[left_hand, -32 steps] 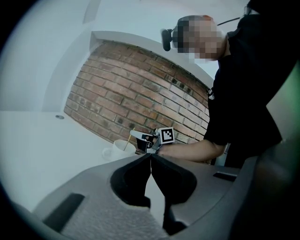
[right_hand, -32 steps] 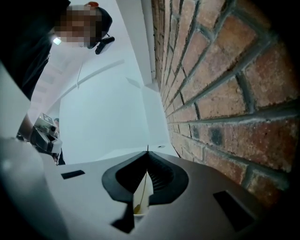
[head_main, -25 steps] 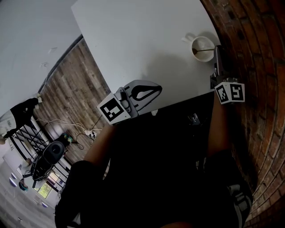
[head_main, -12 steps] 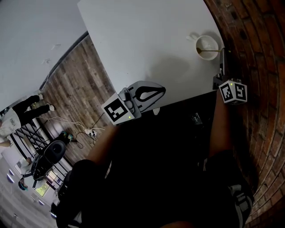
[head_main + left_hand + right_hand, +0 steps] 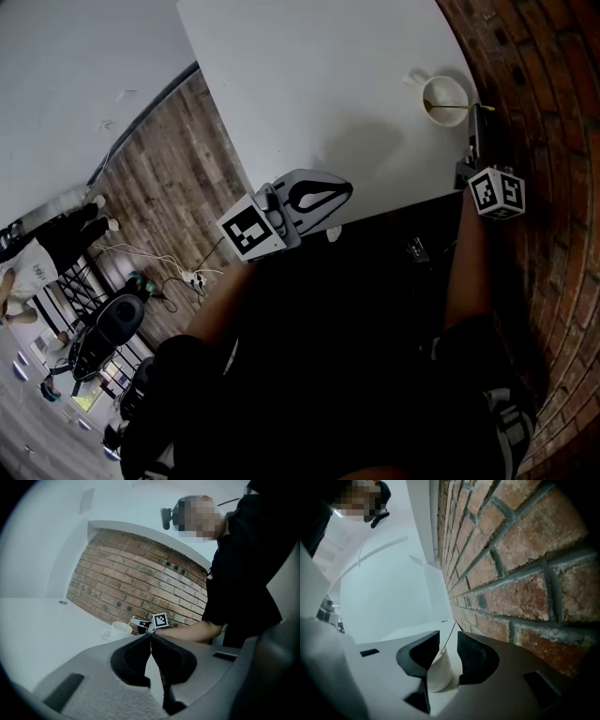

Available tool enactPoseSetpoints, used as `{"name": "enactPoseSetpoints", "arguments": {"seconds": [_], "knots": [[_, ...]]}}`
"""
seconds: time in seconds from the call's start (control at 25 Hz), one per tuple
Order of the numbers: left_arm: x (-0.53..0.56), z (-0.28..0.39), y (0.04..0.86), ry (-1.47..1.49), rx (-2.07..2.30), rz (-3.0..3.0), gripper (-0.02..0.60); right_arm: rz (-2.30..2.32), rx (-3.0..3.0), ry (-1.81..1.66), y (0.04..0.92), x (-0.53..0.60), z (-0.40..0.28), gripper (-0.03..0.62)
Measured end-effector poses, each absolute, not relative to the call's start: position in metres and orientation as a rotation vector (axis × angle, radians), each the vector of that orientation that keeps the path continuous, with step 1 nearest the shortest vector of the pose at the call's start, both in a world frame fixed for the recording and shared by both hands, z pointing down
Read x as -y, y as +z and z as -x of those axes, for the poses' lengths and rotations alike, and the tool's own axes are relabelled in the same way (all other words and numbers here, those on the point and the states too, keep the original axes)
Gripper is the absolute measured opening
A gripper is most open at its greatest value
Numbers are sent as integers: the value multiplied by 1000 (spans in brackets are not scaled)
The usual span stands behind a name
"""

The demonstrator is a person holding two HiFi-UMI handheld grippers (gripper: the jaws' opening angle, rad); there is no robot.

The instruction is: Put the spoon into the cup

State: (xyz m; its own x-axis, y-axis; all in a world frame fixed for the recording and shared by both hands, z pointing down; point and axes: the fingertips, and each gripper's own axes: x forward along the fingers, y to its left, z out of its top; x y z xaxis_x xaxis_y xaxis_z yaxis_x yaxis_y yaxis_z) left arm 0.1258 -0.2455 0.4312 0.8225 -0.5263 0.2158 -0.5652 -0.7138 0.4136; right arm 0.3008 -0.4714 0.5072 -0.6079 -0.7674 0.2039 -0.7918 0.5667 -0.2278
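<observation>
1. My right tongs (image 5: pixel 449 640) are released: the jaws have just been opening and now stand wide. The thin handle of the spoon (image 5: pixel 451 630) runs up between them, but neither pad presses on it.
2. My left tongs (image 5: pixel 150 637) are clenched on nothing, pads together. They rest at the near edge of the table (image 5: pixel 309 84), well apart from the work, and I judge they can idle there.
3. In the head view the spoon's bowl end is down inside the cup (image 5: pixel 444 96). Its handle leans over the rim toward my right tongs, so I'd call the placing itself done.
4. What remains, as I read it, is getting out cleanly. The handle lies in the gap, so I should keep the jaws wide and draw straight back along the line they point.
5. Swinging sideways or lifting first would be a mistake, since a pad could catch the handle and flick the spoon out or tip the cup.
6. The brick wall (image 5: pixel 548 84) is just beside my right tongs. That leaves little room on that side, which is another reason to retreat toward myself.
7. Once the tips are past the handle's end, I can move freely.
</observation>
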Motion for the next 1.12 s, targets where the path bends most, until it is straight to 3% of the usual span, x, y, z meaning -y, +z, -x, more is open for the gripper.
{"name": "enactPoseSetpoints", "arguments": {"seconds": [0.4, 0.52, 0.84, 1.12], "knots": [[243, -93, 411, -5, 836, -2631, 17, -1443, 2715, 319, 455, 434, -310, 110], [244, -76, 401, -61, 829, -2662, 17, -1436, 2738, 224, 421, 414, -304, 82], [222, -26, 358, -201, 777, -2761, 17, -1350, 2807, -6, 323, 325, -245, 9], [177, 10, 347, -240, 603, -2823, 17, -1294, 2806, -81, 284, 223, -185, 6]]}}
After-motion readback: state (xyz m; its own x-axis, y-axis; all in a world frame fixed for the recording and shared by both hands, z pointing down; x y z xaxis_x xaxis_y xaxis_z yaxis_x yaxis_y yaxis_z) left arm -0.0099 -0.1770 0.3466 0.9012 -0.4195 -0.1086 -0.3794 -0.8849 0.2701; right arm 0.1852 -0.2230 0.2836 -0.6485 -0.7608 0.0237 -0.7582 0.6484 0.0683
